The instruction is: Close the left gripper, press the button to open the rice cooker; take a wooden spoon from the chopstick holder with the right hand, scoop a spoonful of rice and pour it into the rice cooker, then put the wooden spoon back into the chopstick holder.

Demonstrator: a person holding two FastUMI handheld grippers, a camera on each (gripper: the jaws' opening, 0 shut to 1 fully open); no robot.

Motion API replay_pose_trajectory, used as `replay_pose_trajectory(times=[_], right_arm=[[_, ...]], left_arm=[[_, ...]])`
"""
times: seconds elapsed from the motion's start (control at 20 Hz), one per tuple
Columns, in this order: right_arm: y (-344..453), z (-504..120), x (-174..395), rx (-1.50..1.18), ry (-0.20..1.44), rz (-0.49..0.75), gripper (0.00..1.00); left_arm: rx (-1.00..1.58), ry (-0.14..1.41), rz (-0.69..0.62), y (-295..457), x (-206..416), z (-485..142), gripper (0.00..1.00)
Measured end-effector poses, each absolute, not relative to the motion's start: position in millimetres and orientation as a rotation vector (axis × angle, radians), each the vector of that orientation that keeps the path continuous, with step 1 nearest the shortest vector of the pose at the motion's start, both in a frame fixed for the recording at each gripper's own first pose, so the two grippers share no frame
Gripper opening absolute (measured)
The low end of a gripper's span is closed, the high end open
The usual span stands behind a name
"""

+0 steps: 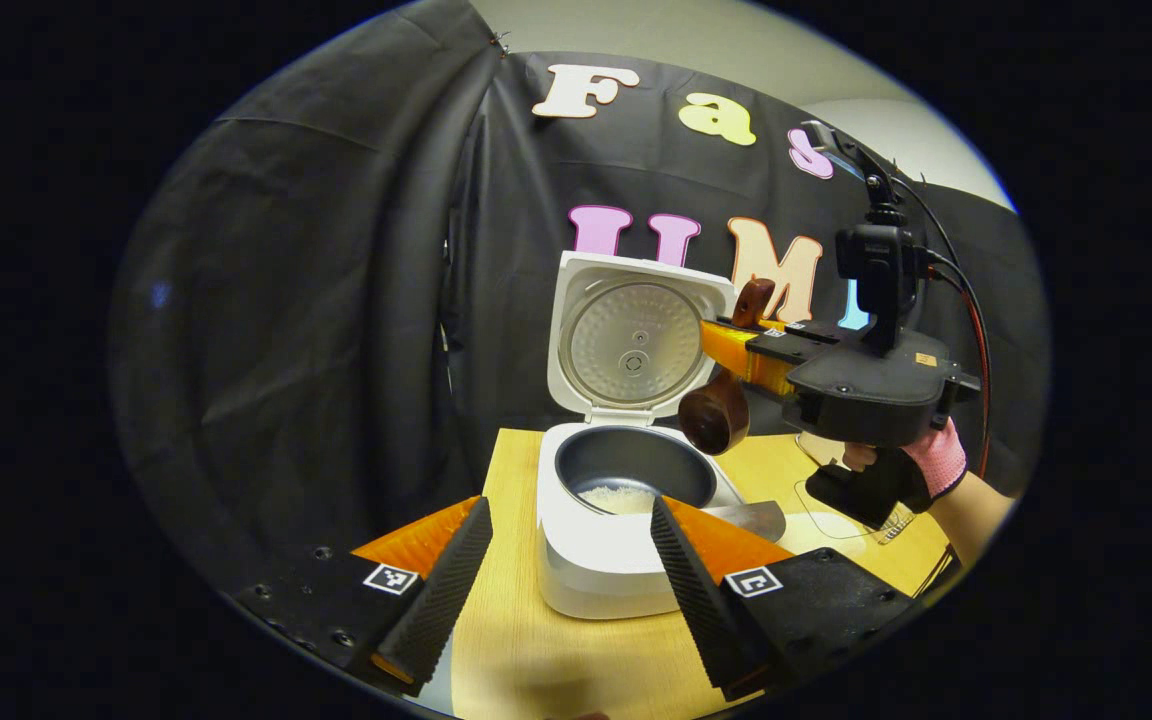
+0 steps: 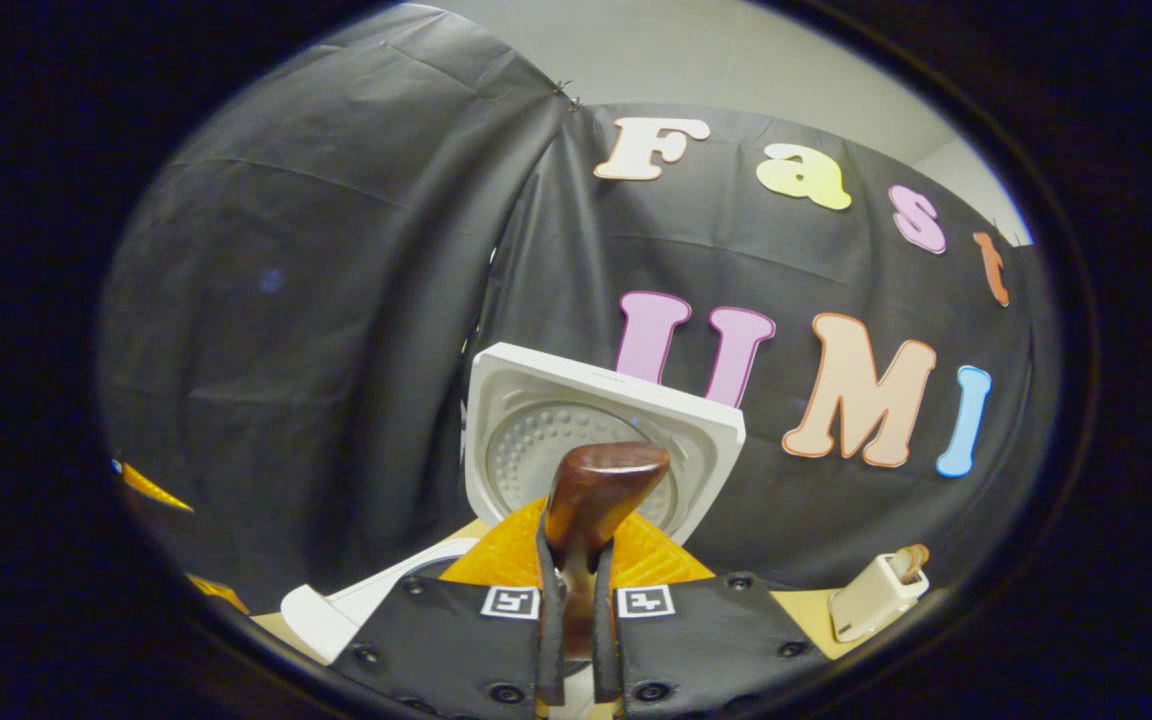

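The white rice cooker [image 1: 596,570] stands open on the wooden table, its lid [image 1: 631,345] upright. A little white rice [image 1: 618,497] lies in the dark inner pot [image 1: 636,465]. My left gripper [image 1: 571,510] is open in front of the cooker, one finger on each side of it, holding nothing. My right gripper [image 1: 731,360], held by a gloved hand [image 1: 921,465], is shut on the brown wooden spoon [image 1: 716,415], whose bowl hangs just above the pot's right rim. In the right gripper view the spoon handle [image 2: 596,485] stands up between the fingers of the right gripper [image 2: 576,560], before the lid [image 2: 536,420].
A white chopstick holder [image 2: 876,598] with a wooden piece in it stands on the table at the right. A clear container [image 1: 836,505] sits to the right of the cooker, under the right gripper. The table's front edge lies near my left gripper.
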State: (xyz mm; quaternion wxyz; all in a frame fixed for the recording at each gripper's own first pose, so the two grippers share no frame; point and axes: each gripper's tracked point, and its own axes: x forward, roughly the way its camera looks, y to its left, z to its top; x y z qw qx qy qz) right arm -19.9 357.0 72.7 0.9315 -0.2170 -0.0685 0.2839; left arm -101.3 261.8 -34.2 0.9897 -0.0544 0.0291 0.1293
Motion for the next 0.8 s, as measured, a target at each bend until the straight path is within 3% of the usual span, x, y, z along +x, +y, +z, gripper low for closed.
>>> replay_pose_trajectory(times=[0.45, 0.8], right_arm=[[339, 96, -20, -0.314, -0.114, 0.589, 0.13], [253, 119, -18, 0.052, 0.033, 0.569, 0.13]], left_arm=[[-0.079, 0.044, 0.234, 244, -99, -27, 0.95], [-0.061, 0.042, 0.208, 206, -89, -21, 0.95]])
